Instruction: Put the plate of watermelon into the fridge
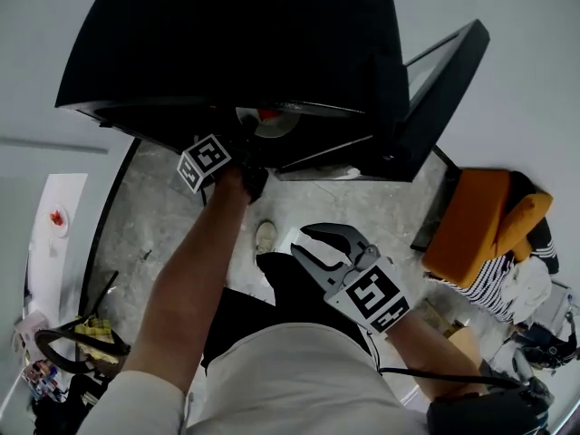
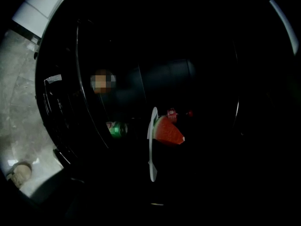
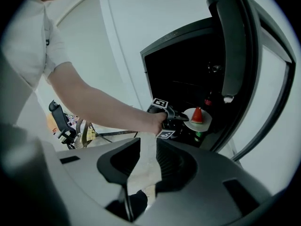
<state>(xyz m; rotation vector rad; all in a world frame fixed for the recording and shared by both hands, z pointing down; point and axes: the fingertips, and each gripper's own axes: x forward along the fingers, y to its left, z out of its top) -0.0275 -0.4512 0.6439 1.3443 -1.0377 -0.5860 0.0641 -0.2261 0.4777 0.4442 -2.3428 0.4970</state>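
A white plate carries a red watermelon wedge and is held level just inside the open black fridge. My left gripper is shut on the plate's near rim, arm stretched into the opening. From above, the plate peeks out under the fridge top, beyond the left gripper. In the left gripper view the plate shows edge-on with the wedge beside it; the jaws are lost in darkness. My right gripper hangs open and empty near my waist.
The fridge door stands swung open at the right. A green can lies deep in the fridge, and a red-capped item sits behind the plate. An orange chair with clothes stands at right; clutter at left.
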